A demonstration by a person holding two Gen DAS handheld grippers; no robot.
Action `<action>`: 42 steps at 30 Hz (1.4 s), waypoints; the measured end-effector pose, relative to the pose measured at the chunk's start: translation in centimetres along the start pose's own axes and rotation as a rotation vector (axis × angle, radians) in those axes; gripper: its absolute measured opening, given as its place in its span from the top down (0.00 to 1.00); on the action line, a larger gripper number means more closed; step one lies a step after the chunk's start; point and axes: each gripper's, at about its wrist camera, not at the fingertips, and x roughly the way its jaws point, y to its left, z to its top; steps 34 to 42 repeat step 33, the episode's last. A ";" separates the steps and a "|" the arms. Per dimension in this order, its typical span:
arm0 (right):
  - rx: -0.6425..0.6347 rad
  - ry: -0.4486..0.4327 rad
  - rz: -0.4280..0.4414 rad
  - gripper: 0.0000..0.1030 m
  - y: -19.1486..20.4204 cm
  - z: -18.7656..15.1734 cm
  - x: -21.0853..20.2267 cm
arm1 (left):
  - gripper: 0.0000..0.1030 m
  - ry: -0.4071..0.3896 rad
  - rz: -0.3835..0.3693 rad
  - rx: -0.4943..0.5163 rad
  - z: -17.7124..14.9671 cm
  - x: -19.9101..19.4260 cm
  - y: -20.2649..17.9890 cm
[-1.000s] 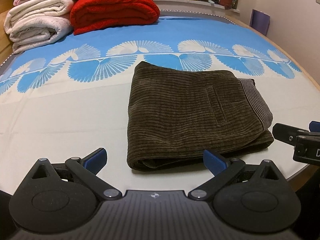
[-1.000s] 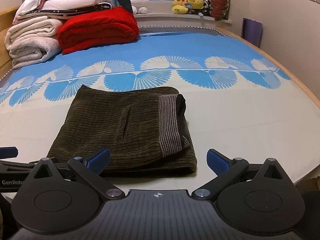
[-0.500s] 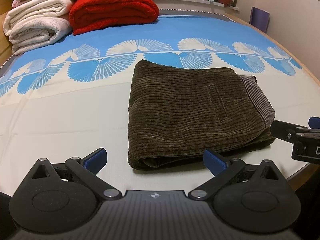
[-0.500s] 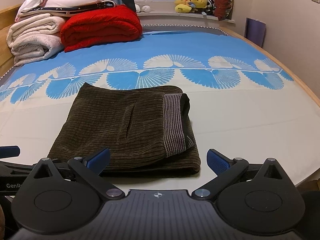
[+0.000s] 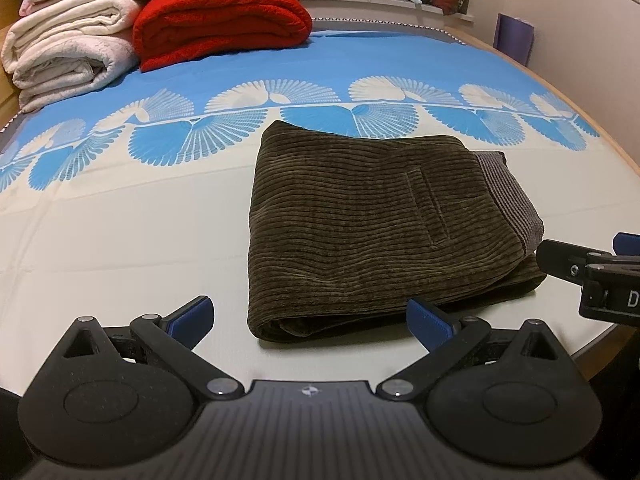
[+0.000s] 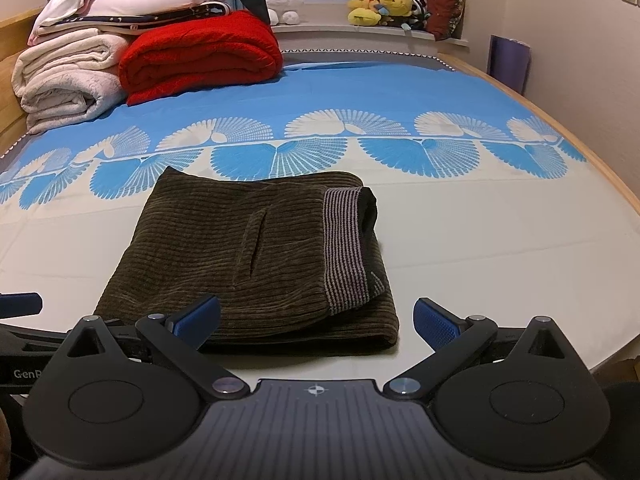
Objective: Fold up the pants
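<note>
Little has shifted since the earlier frames: both views sit a touch closer to the pants [image 5: 372, 236], which lie as before, folded into a brown corduroy block on the pale near part of the bed [image 5: 120, 240].

Surroundings: red blanket [image 6: 200, 54] and rolled white blankets [image 6: 64, 80] stacked at the far left corner; plush toys [image 6: 380, 4] on the window ledge; a purple board [image 6: 510, 62] leaning at the right wall. None of it lies between the grippers and the garment.

Left gripper [image 5: 310, 320]: jaws spread wide, holding nothing; the folded edge of the pants sits just ahead, between the blue pads. Right gripper [image 6: 316, 320]: likewise wide open and empty, the striped waistband [image 6: 344, 248] just ahead (contact with the left pad possible, hard to judge). Each tool shows at the edge of the other's view.
</note>
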 end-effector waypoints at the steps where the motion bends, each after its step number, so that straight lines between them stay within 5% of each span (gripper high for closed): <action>1: 0.000 0.000 0.000 0.01 0.0 0.0 0.0 | 0.00 -0.001 0.000 0.001 0.0 0.0 0.0; 42: 0.001 -0.001 0.000 0.01 -0.1 0.0 0.0 | 0.00 -0.010 -0.003 0.011 0.0 0.0 0.0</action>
